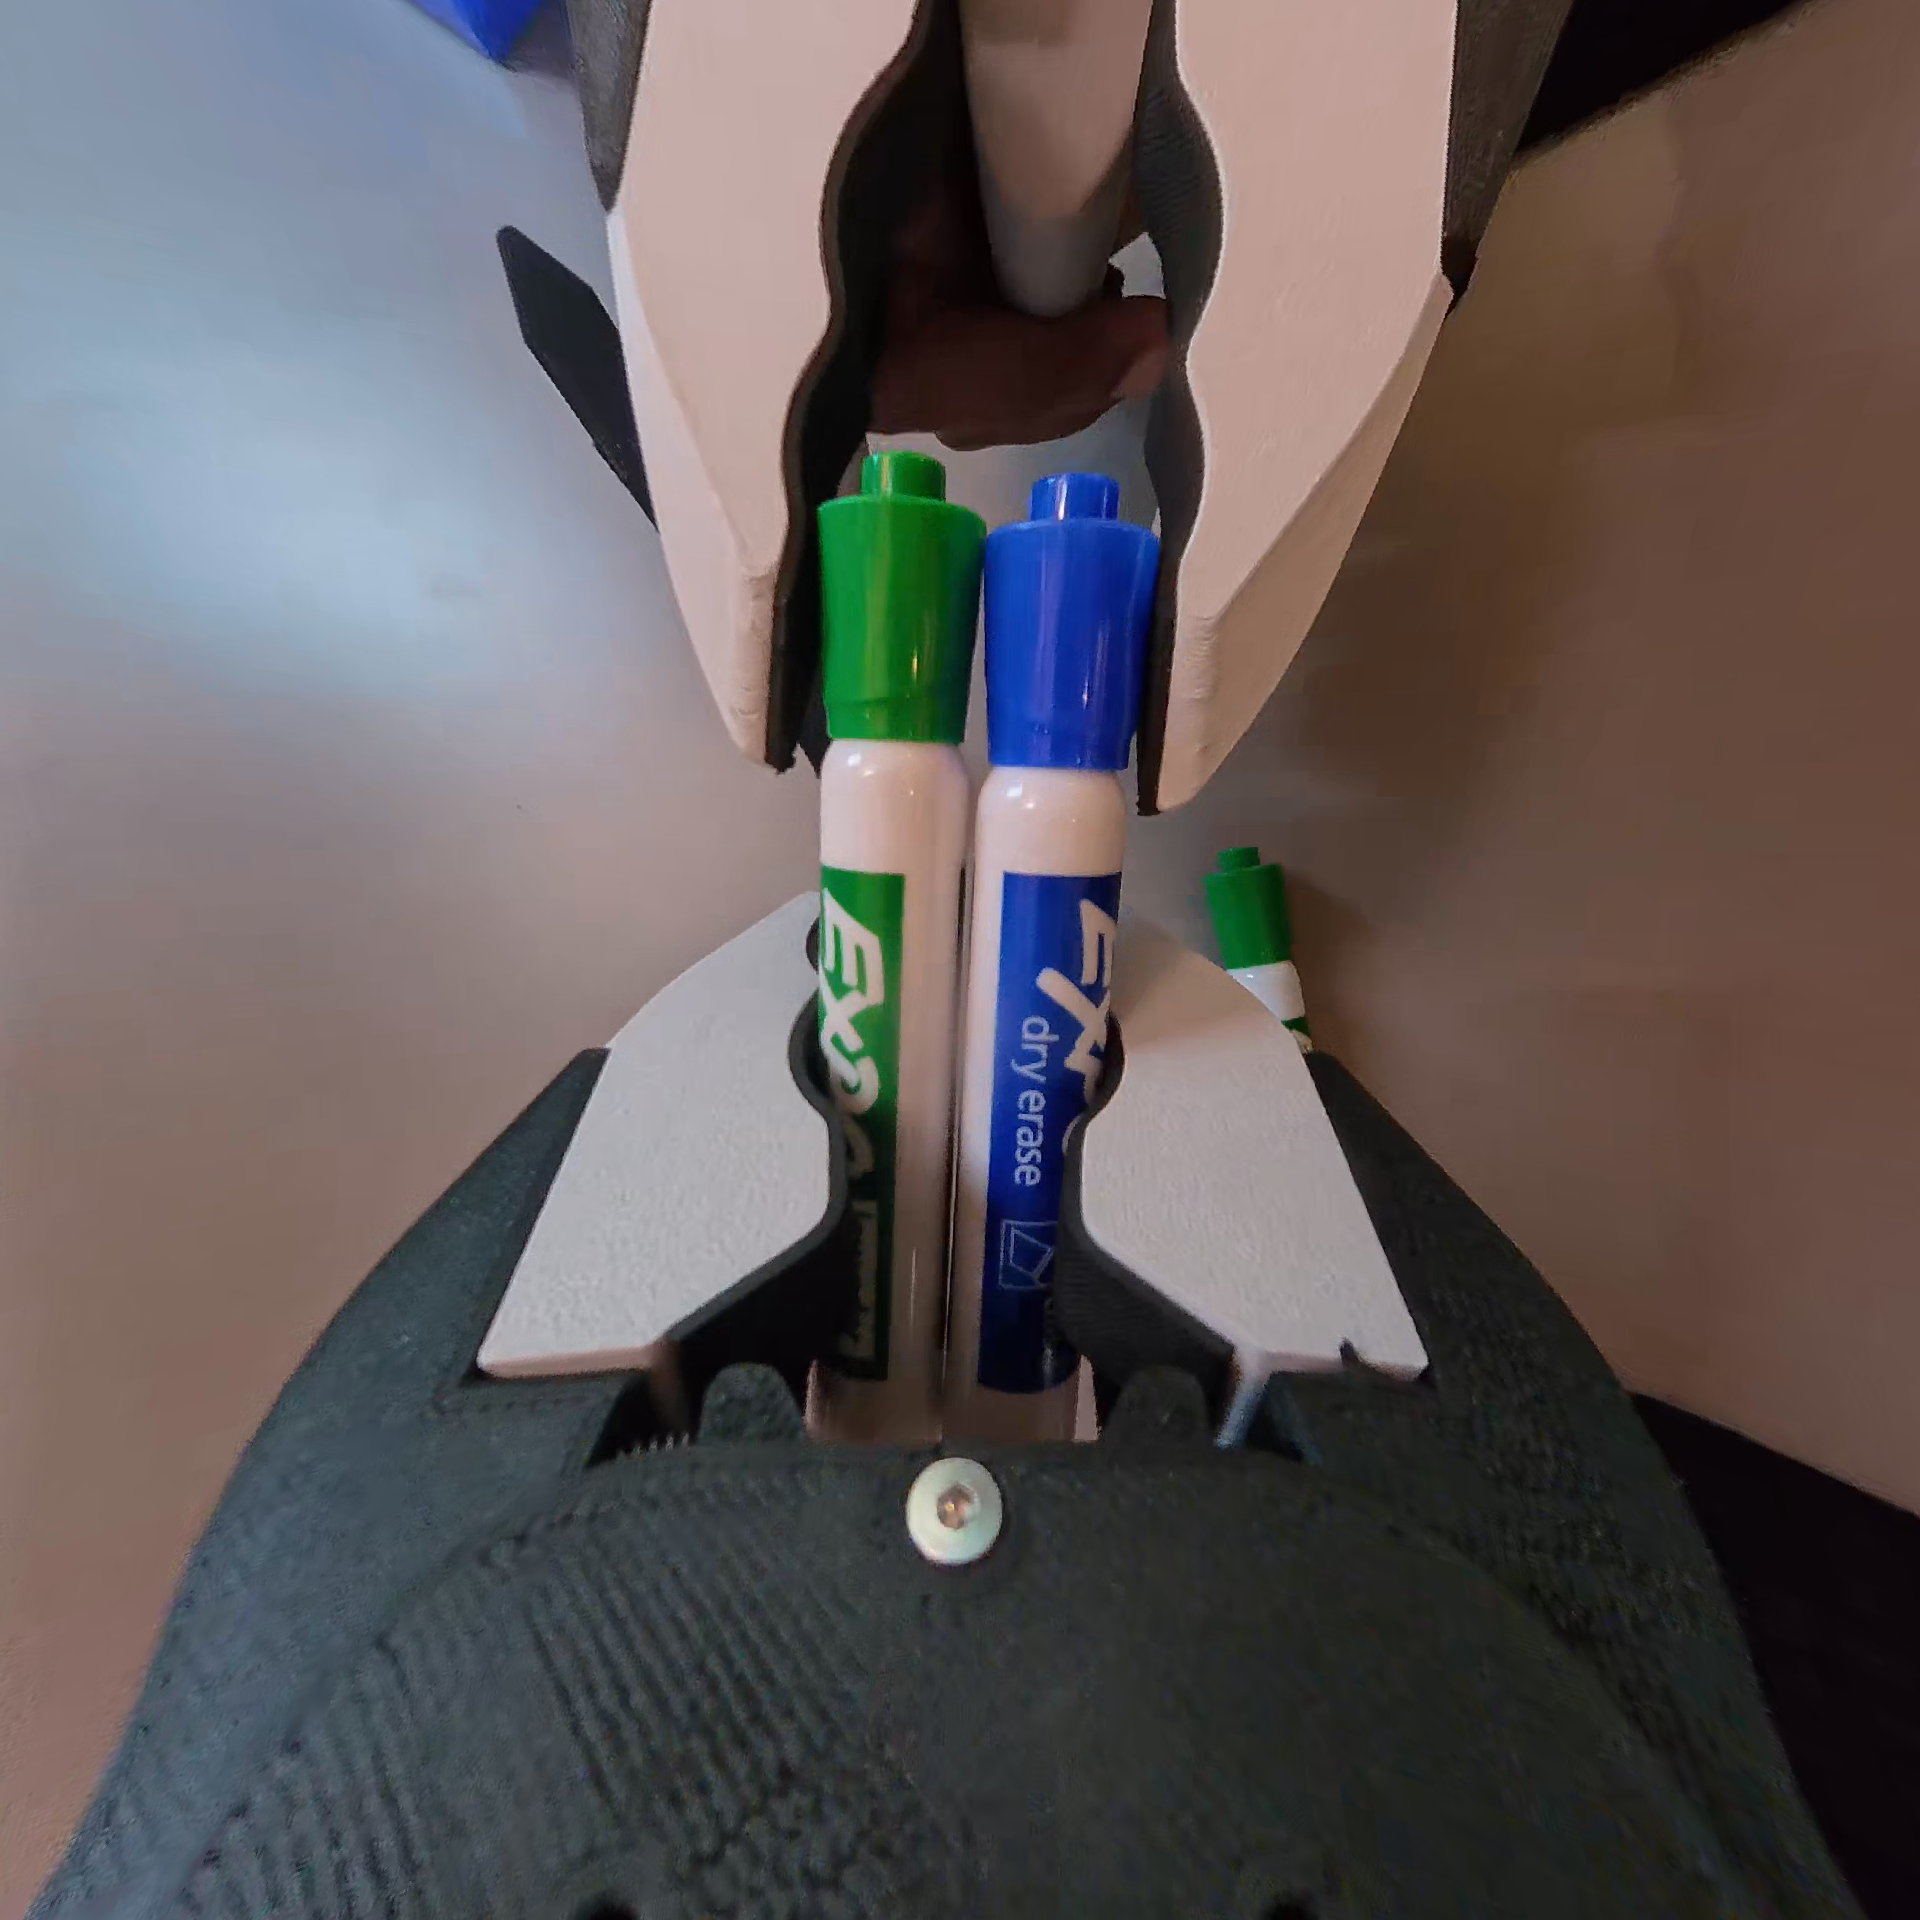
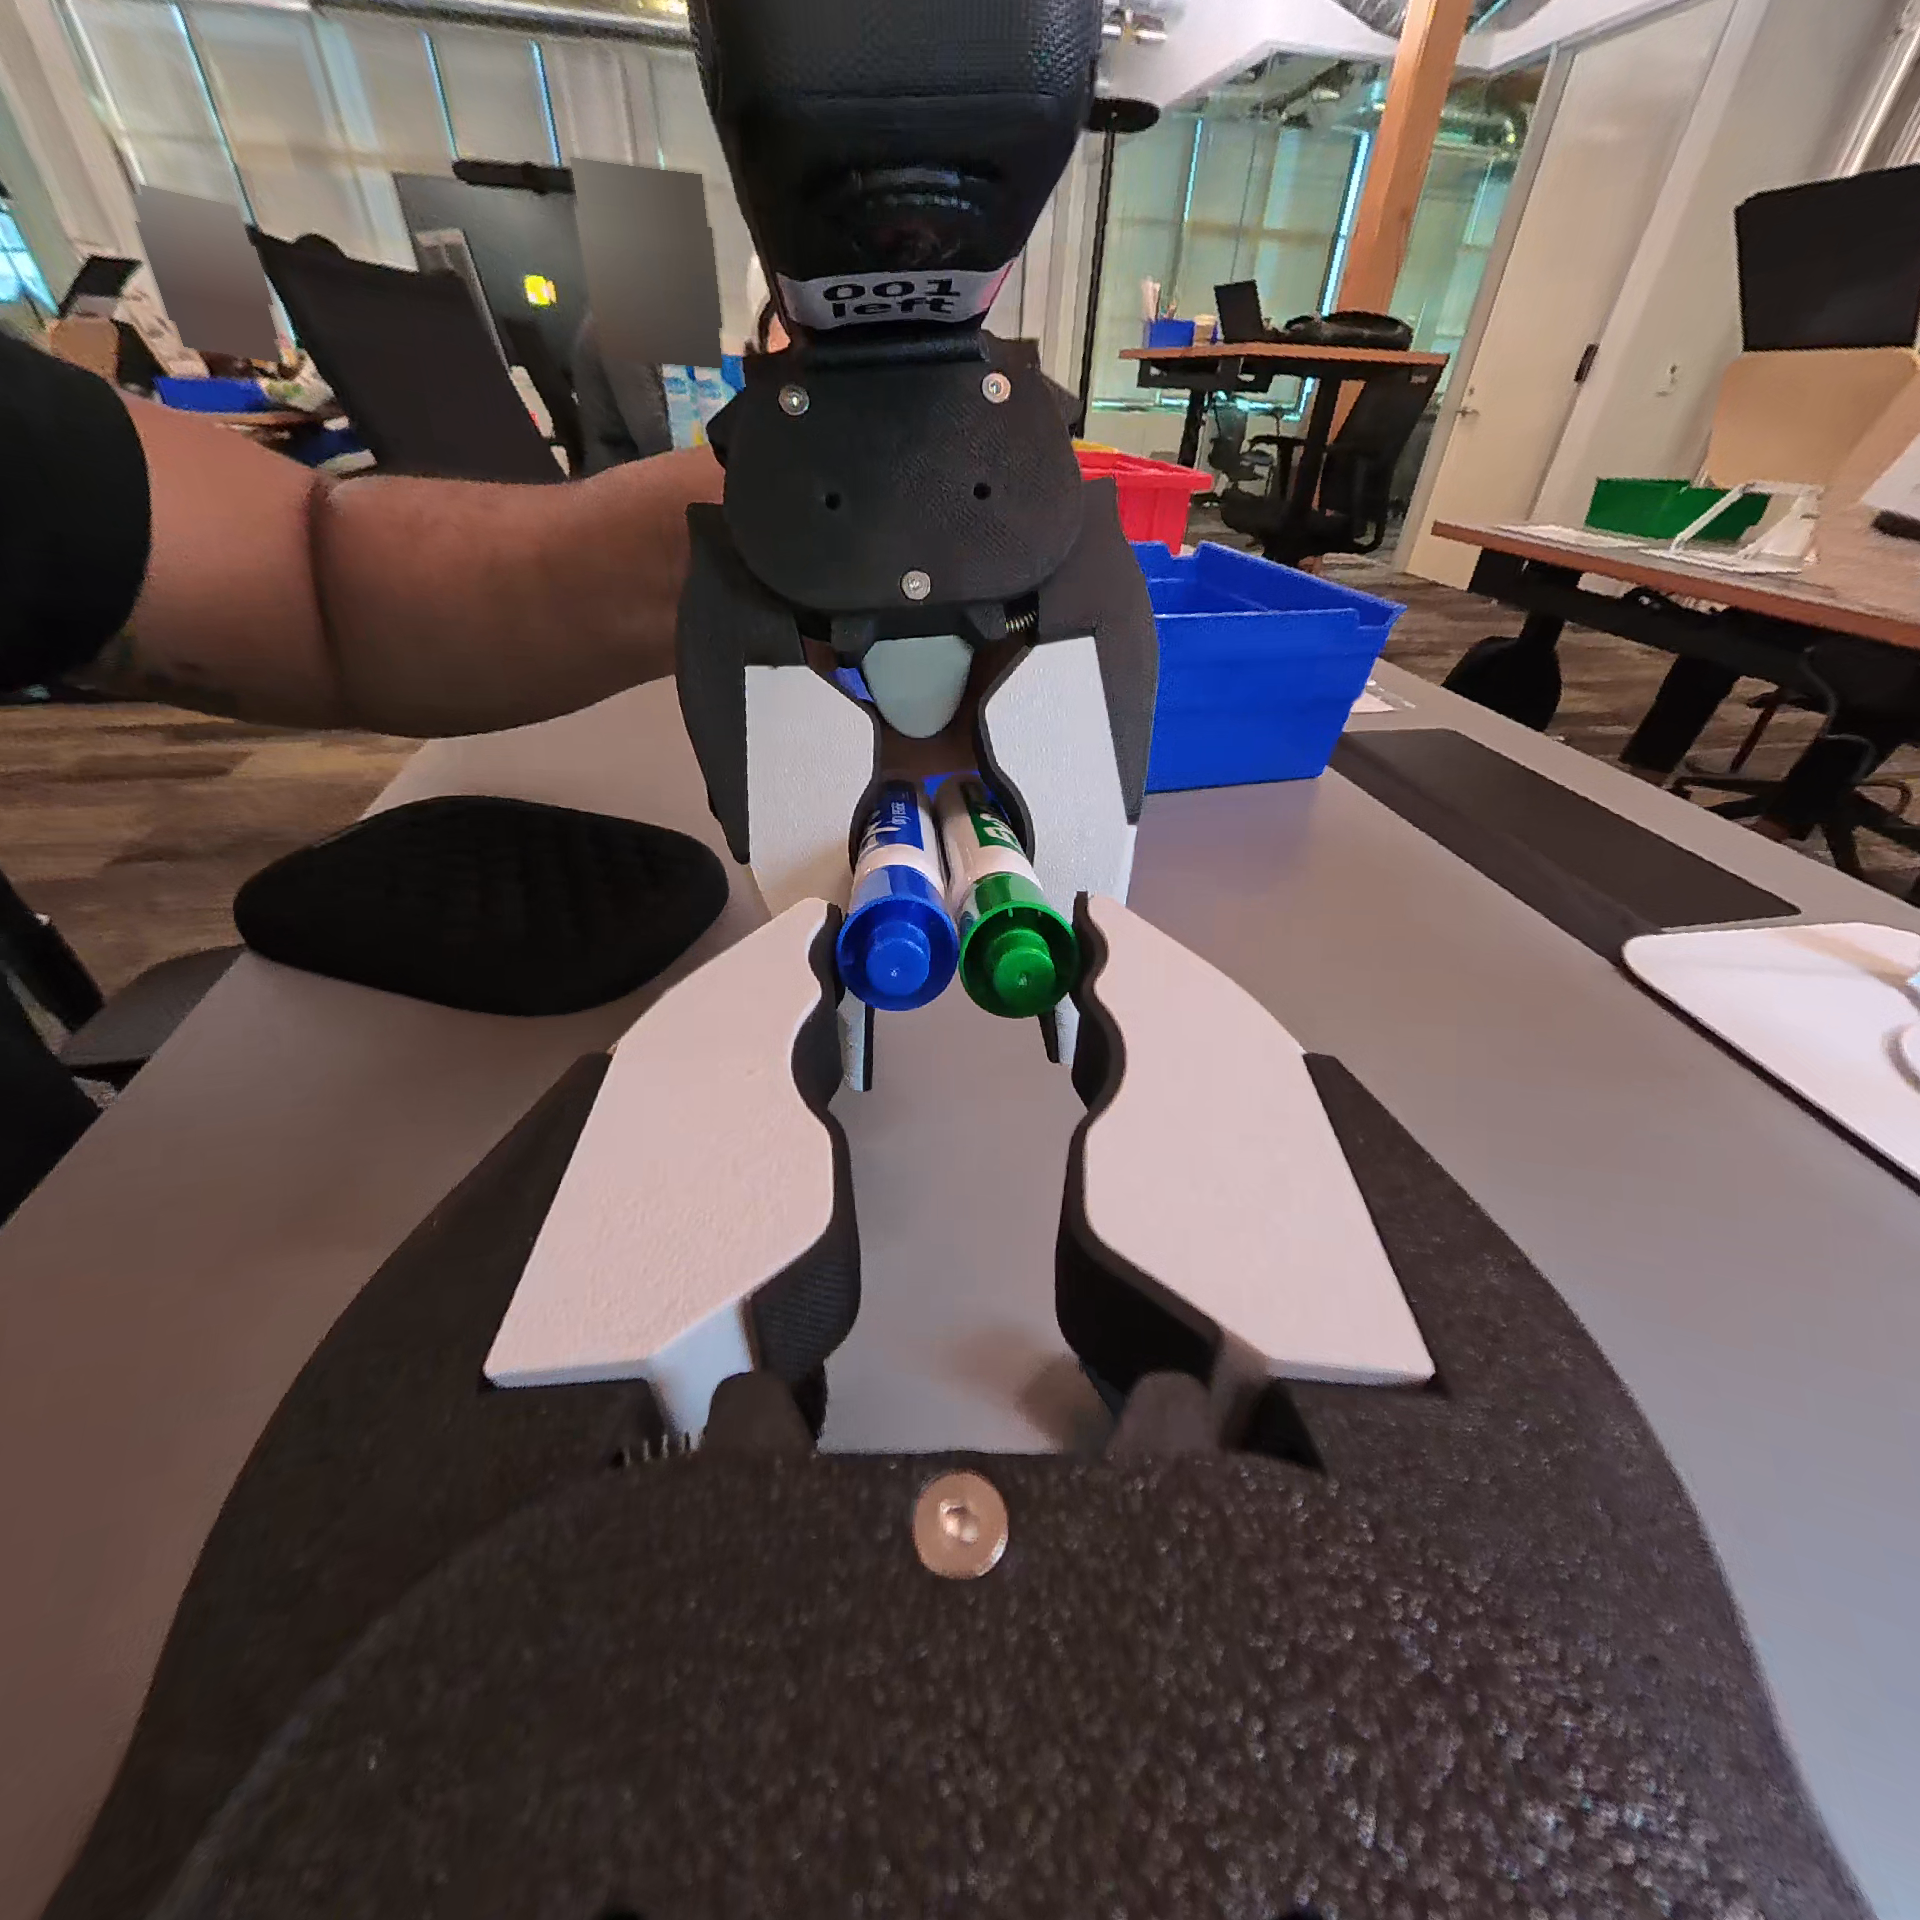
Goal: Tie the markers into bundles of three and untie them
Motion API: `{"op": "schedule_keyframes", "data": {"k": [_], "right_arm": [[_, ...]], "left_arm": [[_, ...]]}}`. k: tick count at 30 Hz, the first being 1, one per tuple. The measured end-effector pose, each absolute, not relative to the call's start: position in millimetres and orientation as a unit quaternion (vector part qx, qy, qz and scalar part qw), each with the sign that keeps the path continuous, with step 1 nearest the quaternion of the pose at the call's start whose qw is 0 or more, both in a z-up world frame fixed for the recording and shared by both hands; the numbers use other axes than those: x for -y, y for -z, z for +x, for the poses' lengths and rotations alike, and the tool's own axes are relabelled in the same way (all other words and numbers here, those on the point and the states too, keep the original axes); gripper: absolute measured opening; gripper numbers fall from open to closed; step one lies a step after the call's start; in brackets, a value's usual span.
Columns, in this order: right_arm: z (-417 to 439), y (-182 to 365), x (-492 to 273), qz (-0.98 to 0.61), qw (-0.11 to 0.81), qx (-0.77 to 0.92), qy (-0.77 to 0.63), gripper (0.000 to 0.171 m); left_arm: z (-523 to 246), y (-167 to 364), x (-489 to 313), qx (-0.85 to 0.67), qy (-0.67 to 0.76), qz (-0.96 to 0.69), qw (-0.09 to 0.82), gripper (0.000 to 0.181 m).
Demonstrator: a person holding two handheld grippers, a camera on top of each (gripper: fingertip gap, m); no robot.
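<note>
We see bright, even daylight from windows (image 2: 260, 125) behind, glare streaks on marker caps (image 1: 902, 613), fisheye bending and blurred edges.

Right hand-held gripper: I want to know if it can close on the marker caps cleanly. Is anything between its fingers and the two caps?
Nothing visible. The right hand-held gripper is open, its fingers flanking the blue marker and green marker caps with only bare table beneath. The left hand-held gripper holds both barrels farther back.
</note>
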State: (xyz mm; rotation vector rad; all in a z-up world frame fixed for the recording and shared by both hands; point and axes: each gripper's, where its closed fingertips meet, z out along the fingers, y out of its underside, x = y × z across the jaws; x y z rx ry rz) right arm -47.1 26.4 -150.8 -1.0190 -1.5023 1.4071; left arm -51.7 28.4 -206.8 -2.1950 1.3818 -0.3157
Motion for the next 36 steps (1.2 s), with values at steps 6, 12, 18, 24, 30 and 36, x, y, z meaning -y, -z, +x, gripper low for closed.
{"op": "schedule_keyframes", "data": {"k": [6,12,18,24,30,36], "right_arm": [[-50,156,-21,-0.406,0.399,0.608,-0.554,0.042],[-51,159,-20,-0.409,0.391,0.610,-0.555,0.042],[-53,166,-19,-0.413,0.379,0.614,-0.555,0.042],[-57,172,-17,-0.422,0.373,0.643,-0.519,0.051],[-60,176,-11,-0.427,0.367,0.652,-0.508,0.042],[-61,185,-9,-0.426,0.362,0.657,-0.505,0.042]], "left_arm": [[-56,211,-21,-0.505,0.116,-0.817,0.253,0.043],[-58,213,-19,-0.502,0.117,-0.821,0.246,0.042],[-61,216,-18,-0.498,0.111,-0.826,0.239,0.042],[-68,223,-12,-0.483,0.120,-0.838,0.226,0.042],[-73,229,-5,-0.487,0.104,-0.841,0.213,0.042],[-74,235,-2,-0.482,0.100,-0.846,0.207,0.042]]}}
